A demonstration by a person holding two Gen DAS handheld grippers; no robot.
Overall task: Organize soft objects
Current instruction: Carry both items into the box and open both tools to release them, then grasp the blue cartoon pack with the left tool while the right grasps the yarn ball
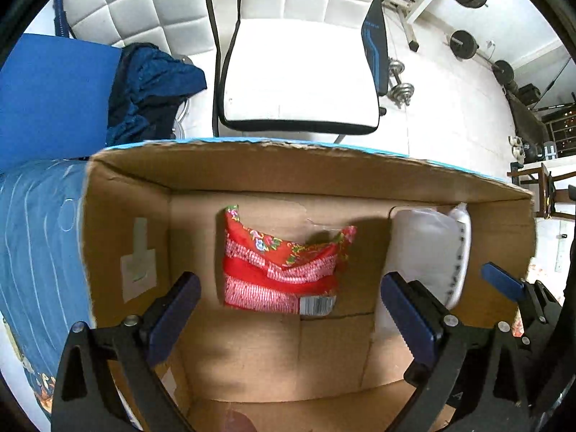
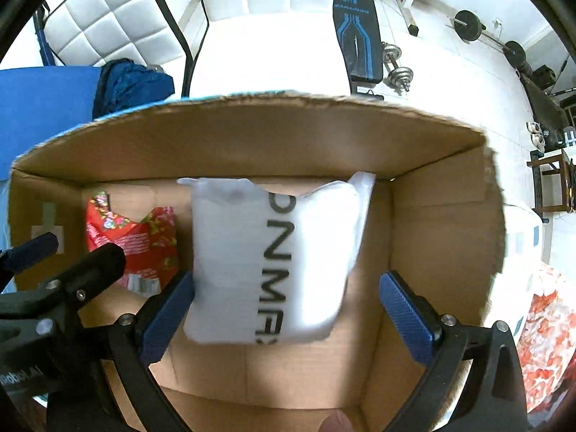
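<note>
Two grippers, left (image 1: 288, 309) and right (image 2: 284, 309), hang side by side over an open cardboard box (image 1: 288, 165), fingers spread and empty, above a crumpled red packet (image 1: 280, 273) and a white pouch (image 2: 273, 259) lying inside.

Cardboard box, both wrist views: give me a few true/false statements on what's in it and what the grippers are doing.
1. The red floral-print soft pack lies inside the brown cardboard box. True.
2. The white soft pack with black lettering lies outside the box. False: it is inside, beside the red pack.
3. The left gripper is clamped on the red pack. False: its jaws are open, holding nothing.
4. The right gripper is open. True.
5. The box is sealed. False: its top is open.
</note>
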